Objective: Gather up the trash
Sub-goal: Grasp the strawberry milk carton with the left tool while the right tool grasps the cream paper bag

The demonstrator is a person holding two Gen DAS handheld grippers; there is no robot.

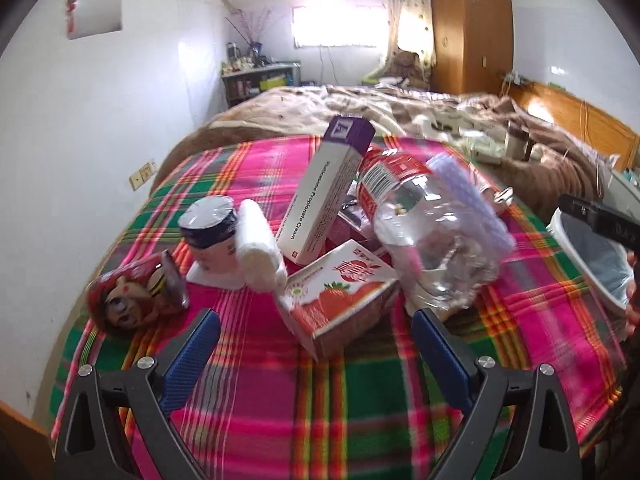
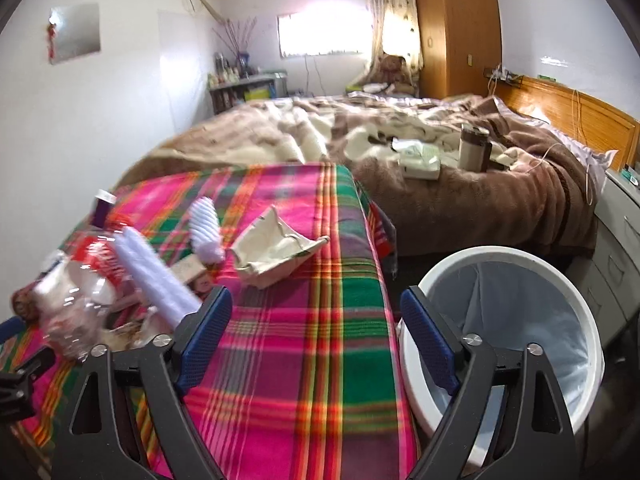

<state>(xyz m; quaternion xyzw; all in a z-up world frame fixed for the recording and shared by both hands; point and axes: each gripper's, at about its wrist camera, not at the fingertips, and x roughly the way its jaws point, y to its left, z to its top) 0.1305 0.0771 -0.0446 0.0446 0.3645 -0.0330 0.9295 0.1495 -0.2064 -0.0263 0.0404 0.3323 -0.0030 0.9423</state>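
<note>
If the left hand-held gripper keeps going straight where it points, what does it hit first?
Most likely the strawberry carton, lying just ahead between the open jaws of the left hand-held gripper, with the crushed clear bottle right behind; depth is uncertain.

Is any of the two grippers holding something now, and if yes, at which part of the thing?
Nothing is held. The left gripper is open above the plaid cloth, short of the strawberry carton. The right gripper is open too, with only cloth between its fingers.

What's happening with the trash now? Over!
Both grippers open, empty. Trash pile, strawberry carton nearest, untouched. Lined bin ready, nothing blocking.
</note>
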